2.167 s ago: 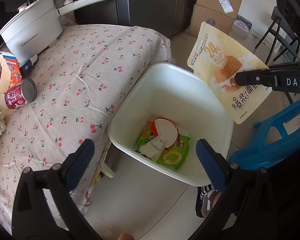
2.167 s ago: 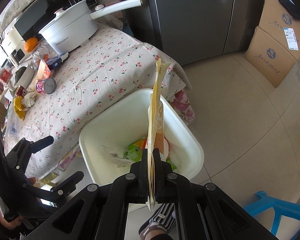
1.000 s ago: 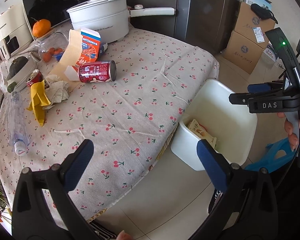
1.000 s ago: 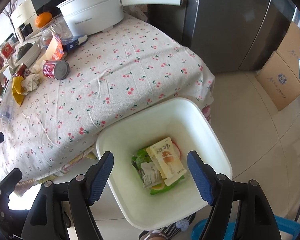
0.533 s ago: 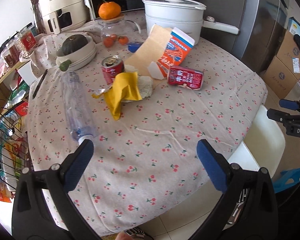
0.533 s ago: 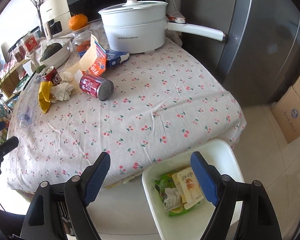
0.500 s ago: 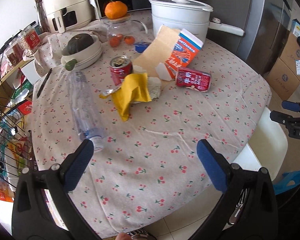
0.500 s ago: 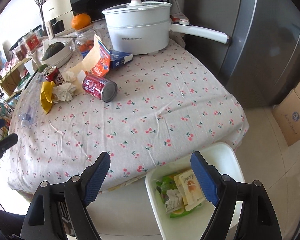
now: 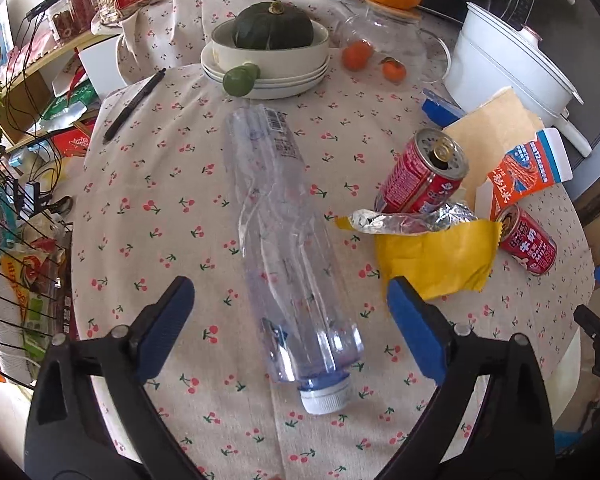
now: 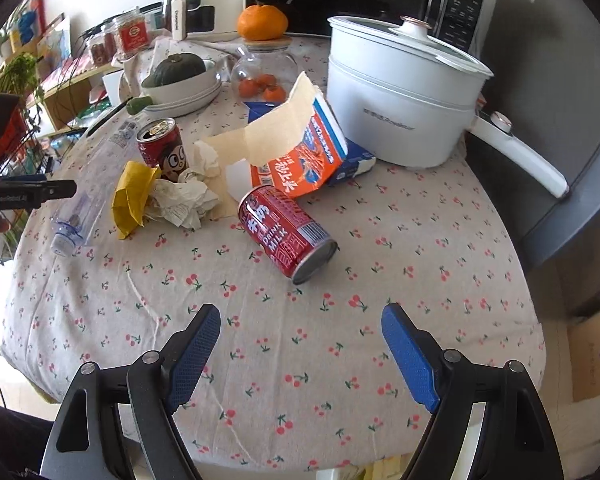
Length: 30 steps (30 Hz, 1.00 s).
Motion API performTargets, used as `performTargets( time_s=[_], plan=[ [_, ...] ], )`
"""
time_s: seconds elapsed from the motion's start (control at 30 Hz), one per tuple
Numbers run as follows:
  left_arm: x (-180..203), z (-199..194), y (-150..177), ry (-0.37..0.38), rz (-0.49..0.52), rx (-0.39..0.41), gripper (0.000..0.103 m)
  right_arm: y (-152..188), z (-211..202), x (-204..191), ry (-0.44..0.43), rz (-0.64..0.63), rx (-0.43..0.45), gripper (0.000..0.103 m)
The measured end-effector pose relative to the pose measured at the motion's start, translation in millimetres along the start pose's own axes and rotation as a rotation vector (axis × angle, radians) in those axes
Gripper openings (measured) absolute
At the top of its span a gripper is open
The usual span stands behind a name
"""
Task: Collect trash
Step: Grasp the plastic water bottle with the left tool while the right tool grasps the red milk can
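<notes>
The left gripper point(image 9: 290, 312) hangs wide open and empty, its fingers straddling the cap end of the plastic bottle point(image 9: 284, 236). The bottle lies on the tablecloth point(image 9: 172, 184), its long axis running away from the gripper. The right gripper point(image 10: 300, 350), also spread wide, sits farther off, nearer the fallen can point(image 10: 286, 232).

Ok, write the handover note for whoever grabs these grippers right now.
Left gripper: open, empty, straddling the clear plastic bottle lying on the table.
Right gripper: open, empty, facing the tipped red can.
Also uncollected: upright red can, yellow wrapper, crumpled paper, orange milk carton.
Bin is out of view, so what is done cannot be told.
</notes>
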<state>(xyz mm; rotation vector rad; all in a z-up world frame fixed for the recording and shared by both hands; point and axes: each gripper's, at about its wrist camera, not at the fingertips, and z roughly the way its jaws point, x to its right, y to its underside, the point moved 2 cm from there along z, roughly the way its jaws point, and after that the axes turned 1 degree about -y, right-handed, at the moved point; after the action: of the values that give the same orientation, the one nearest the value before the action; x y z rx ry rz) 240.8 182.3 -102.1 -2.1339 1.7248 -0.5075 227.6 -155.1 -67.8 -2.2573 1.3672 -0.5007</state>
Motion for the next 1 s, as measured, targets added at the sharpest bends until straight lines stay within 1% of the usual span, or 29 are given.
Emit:
performTargets(
  time_s=[0.1, 0.17, 0.23, 0.33, 0.43, 0.47, 0.5, 0.53, 0.6, 0.67, 0.7, 0.73, 0.83, 1.0],
  plan=[
    [-5, 13, -9, 0.029, -0.024, -0.014, 0.088, -14, 22, -5, 0.017, -0.083, -0.011, 0.084],
    [-5, 20, -12, 0.045, -0.032, -0.026, 0.085, -21, 36, -5, 0.03, -0.114, -0.019, 0.084],
    [-7, 27, -16, 0.056, -0.039, -0.036, 0.082, -26, 50, -1, 0.029, -0.123, -0.033, 0.084],
    [-4, 36, -19, 0.059, -0.034, -0.054, 0.077, -31, 68, 4, 0.0, -0.132, -0.049, 0.084],
    [-6, 43, -19, 0.055, -0.036, -0.069, 0.075, -36, 82, 5, -0.024, -0.141, -0.057, 0.084],
    [-8, 45, -19, 0.059, -0.047, -0.076, 0.074, -37, 86, 5, -0.034, -0.141, -0.059, 0.084],
    [-10, 48, -19, 0.065, -0.059, -0.085, 0.07, -37, 90, 5, -0.043, -0.139, -0.059, 0.084],
    [-12, 49, -18, 0.082, -0.076, -0.093, 0.068, -39, 93, 5, -0.049, -0.136, -0.058, 0.084],
    [-15, 49, -16, 0.101, -0.106, -0.091, 0.067, -40, 98, 3, -0.059, -0.131, -0.052, 0.084],
    [-15, 46, -14, 0.11, -0.113, -0.092, 0.065, -41, 99, 3, -0.066, -0.12, -0.042, 0.082],
    [-15, 44, -12, 0.117, -0.117, -0.093, 0.064, -41, 99, 3, -0.077, -0.112, -0.039, 0.078],
    [-15, 41, -10, 0.13, -0.122, -0.092, 0.063, -42, 98, 4, -0.082, -0.104, -0.036, 0.07],
    [-13, 28, -5, 0.157, -0.127, -0.077, 0.063, -40, 90, 6, -0.113, -0.067, -0.031, 0.058],
    [-2, 1, 10, 0.169, -0.1, -0.051, 0.063, -29, 70, 3, -0.136, -0.04, -0.043, 0.057]
  ],
)
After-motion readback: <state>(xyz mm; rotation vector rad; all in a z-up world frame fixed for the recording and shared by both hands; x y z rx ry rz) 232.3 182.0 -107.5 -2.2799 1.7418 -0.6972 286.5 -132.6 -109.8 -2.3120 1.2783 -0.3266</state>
